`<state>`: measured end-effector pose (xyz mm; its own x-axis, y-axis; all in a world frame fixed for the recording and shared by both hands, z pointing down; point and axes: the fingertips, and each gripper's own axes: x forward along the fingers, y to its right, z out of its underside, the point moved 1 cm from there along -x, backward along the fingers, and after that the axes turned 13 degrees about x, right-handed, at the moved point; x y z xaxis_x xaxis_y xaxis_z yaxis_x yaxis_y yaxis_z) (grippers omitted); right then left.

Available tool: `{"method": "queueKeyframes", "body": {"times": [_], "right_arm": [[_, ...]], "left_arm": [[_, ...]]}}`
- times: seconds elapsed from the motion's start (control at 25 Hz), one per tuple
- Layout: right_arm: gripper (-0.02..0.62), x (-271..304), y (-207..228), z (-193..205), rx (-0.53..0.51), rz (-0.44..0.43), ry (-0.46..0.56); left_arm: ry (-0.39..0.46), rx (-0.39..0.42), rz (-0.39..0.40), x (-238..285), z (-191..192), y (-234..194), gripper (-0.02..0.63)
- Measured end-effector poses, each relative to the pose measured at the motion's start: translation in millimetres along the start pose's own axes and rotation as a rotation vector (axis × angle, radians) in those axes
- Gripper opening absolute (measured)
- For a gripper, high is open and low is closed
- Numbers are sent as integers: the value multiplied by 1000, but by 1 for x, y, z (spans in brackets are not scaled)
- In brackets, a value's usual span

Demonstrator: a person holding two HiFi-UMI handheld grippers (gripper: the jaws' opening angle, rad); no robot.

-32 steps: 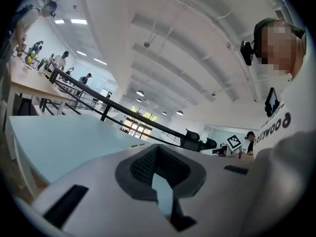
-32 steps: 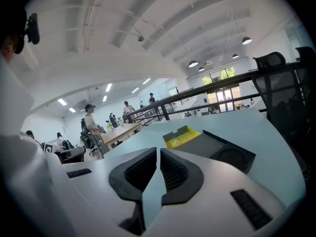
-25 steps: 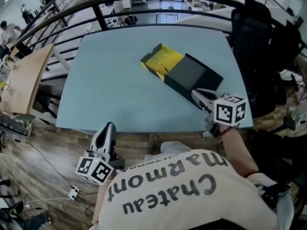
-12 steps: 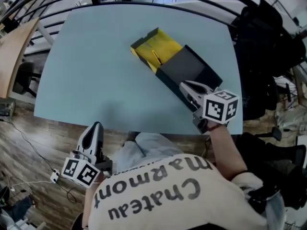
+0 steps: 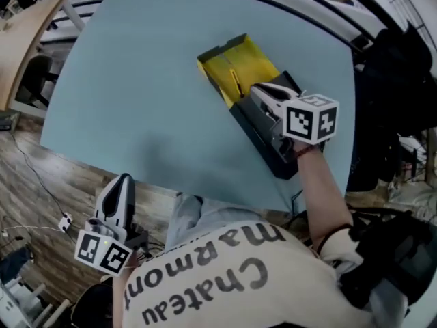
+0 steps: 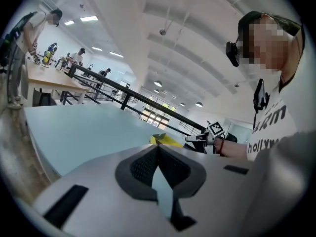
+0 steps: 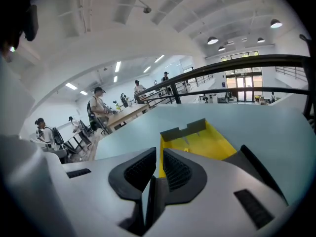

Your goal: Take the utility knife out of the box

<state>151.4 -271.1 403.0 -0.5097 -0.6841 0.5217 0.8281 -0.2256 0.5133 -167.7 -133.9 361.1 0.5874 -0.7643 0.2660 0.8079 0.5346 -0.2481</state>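
Observation:
On the pale blue table (image 5: 136, 80) lies a long box: a yellow open tray (image 5: 235, 70) slid out of a dark grey sleeve (image 5: 254, 132). The tray (image 7: 207, 143) shows just ahead of the jaws in the right gripper view. A thin ridge runs along its floor, and I cannot make out a utility knife. My right gripper (image 5: 258, 89) hovers over the seam between sleeve and tray, jaws together, nothing between them (image 7: 160, 154). My left gripper (image 5: 124, 181) hangs shut below the table's near edge, away from the box (image 6: 157, 149).
The table's near edge runs across the view in front of me, with wooden floor (image 5: 41, 203) below it. A dark chair or bag (image 5: 392, 87) stands past the right edge. A wooden desk (image 5: 20, 39) and black railings lie to the left and beyond.
My right gripper has moved forward along the box, from the sleeve's near end to the edge of the yellow tray. The left gripper has stayed low beside me.

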Motion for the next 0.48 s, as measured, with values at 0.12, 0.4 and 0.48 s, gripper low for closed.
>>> {"method": "queueKeyframes", "body": {"times": [0.12, 0.4, 0.48], "right_arm": [[51, 25, 8, -10, -50, 12, -77], [55, 84, 35, -13, -106, 35, -286], [77, 93, 40, -9, -120, 38, -336]], "left_arm": [[-8, -26, -64, -10, 5, -5, 2], [-12, -127, -146, -17, 23, -15, 2], [-13, -123, -143, -15, 23, -14, 2]]}}
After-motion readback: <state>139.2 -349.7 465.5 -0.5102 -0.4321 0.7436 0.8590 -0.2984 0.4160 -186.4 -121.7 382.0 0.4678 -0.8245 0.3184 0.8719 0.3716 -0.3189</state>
